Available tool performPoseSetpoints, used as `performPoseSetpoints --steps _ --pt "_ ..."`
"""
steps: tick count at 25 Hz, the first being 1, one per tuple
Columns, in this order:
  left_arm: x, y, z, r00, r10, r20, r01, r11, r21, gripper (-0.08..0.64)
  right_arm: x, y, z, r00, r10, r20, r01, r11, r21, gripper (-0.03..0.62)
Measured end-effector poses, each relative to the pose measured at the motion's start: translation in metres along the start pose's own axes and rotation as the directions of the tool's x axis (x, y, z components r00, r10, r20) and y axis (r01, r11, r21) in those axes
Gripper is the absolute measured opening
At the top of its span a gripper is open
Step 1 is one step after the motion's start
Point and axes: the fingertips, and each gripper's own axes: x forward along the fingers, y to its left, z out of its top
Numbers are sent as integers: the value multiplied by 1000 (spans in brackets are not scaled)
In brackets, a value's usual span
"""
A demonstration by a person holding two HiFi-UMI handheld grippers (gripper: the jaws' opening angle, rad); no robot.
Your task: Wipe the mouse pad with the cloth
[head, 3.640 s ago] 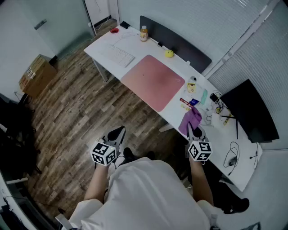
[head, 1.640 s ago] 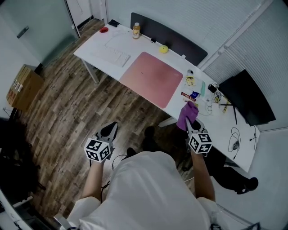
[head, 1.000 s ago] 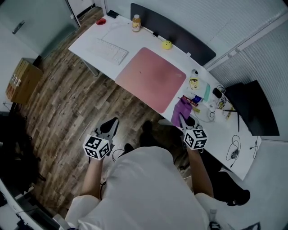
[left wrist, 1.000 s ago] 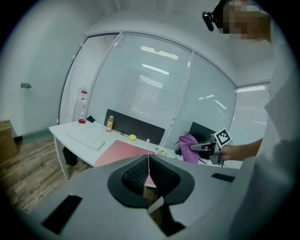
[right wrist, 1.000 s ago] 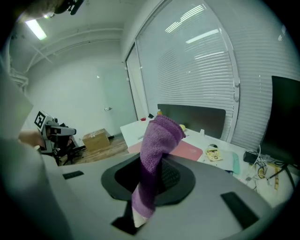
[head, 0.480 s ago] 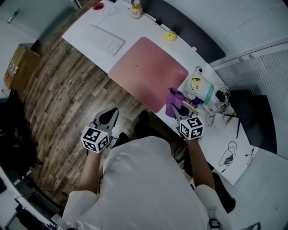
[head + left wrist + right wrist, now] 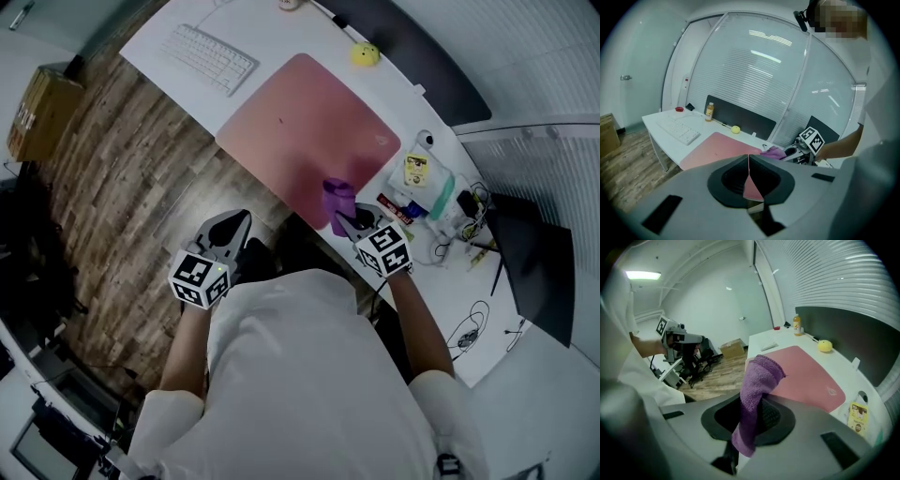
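Right hand-held gripper (image 7: 349, 221): jaws clamped on a purple cloth (image 7: 337, 199). In the right gripper view, one folded end of the cloth stands up above the jaws and the other end hangs below them. In the head view, the cloth lies over the near edge of the pink mouse pad (image 7: 309, 122), towards its right-hand corner; whether it touches the pad cannot be told.

Left hand-held gripper (image 7: 234, 221): jaws brought together with nothing between them, as the left gripper view shows. It is held over the wooden floor (image 7: 122, 159), off the near edge of the surface (image 7: 272, 39) and well apart from the mouse pad.

Mouse pad: lies flat on the white surface, its near edge close to the surface's near edge.

White keyboard (image 7: 208, 58): to the left of the pad, apart from it.

Small yellow object (image 7: 365, 55): just beyond the pad's far edge.

Small packets and cables (image 7: 427, 183): crowded on the surface to the right of the pad, near the right hand-held gripper.

Cardboard box (image 7: 37, 108): on the floor, well to the left of the surface.
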Motion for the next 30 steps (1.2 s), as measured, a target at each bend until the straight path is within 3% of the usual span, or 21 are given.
performPoseSetpoints --steps 9,19,30 --pt "26 5 -5 998 -17 -52 17 1000 -8 20 45 15 -10 986 141 -86 -143 989 -19 74" --pt "58 17 -10 990 -108 -95 105 994 -34 20 92 37 -31 946 261 -193 -261 965 22 74" --pt "76 39 -15 974 -168 -153 162 986 -45 20 133 44 -60 895 291 -337 -309 951 1 74"
